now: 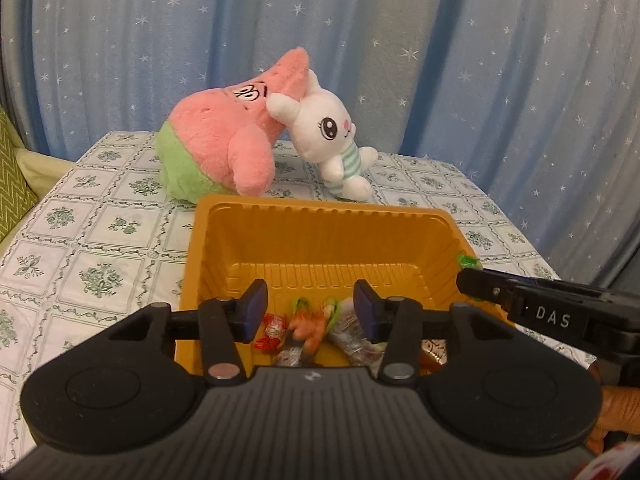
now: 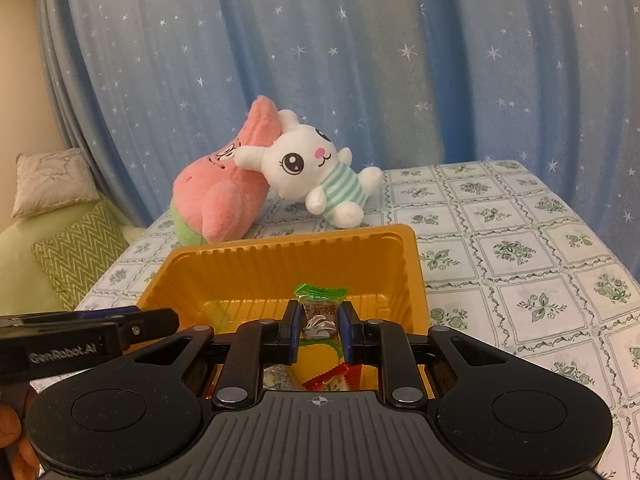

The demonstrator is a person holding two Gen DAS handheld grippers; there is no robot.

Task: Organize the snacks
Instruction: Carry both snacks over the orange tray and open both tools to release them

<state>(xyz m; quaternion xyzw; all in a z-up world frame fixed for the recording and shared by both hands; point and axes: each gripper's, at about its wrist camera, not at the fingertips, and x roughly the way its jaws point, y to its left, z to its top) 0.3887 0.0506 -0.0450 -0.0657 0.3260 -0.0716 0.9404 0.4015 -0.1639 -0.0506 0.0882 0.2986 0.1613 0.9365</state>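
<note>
The right gripper [image 2: 319, 330] clamps a green-wrapped candy [image 2: 319, 307] between its pads, above the orange tray [image 2: 280, 258]; the left gripper [image 1: 311, 310] hangs released above candies [image 1: 308, 330] inside.

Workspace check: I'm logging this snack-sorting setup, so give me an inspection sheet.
Surface: table under a floral cloth.
Job's things: orange tray holding wrapped candies; green-wrapped candy held above it.
Clutter: pink plush and white bunny plush leaning together behind the tray.
Grippers: left gripper open over the candies; right gripper shut on the green-wrapped candy.
Cables: nothing seen.
Surroundings: starry blue curtain, cushions at left.
</note>
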